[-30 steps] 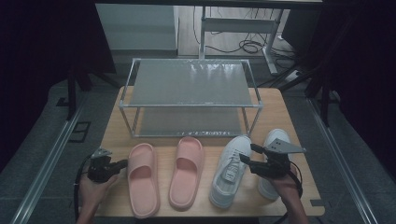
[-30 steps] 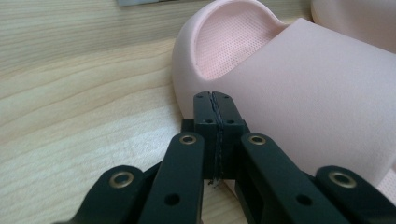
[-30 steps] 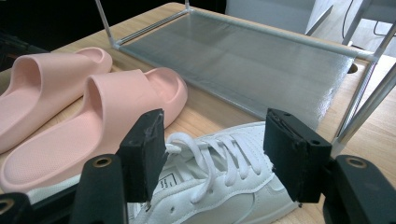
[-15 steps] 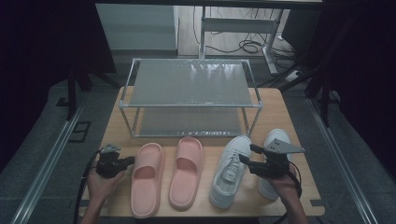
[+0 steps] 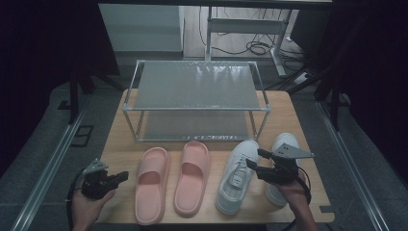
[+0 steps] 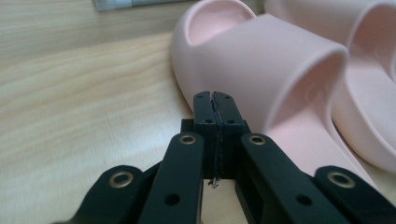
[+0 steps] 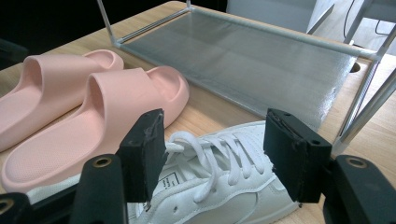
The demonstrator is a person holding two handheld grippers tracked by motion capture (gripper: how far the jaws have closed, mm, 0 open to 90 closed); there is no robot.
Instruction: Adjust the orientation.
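- Wooden table [image 5: 120, 149], pale grain, lit against a dark room; grey floor on both sides, cables and desk legs beyond the far edge.
- Near left: left gripper [image 5: 121, 176] in a hand at the table's near-left corner, jaws pressed together with nothing between them, tips just beside the outer edge of the left pink slipper [image 5: 151, 185].
- Near middle: two pink slippers side by side, toes pointing far; second pink slipper [image 5: 192, 175] just right of the first, thick soft soles, wide closed straps.
- Near right: right gripper [image 5: 254, 159] spread wide over the laced part of the left white sneaker [image 5: 235, 178], pads apart from it; second white sneaker [image 5: 284, 144] behind the hand.
- Far: two-tier metal rack [image 5: 197, 86] with grey mesh shelves, both bare.
- Against a second ago: left gripper moved in from the table's left edge toward the slipper; right gripper unmoved.
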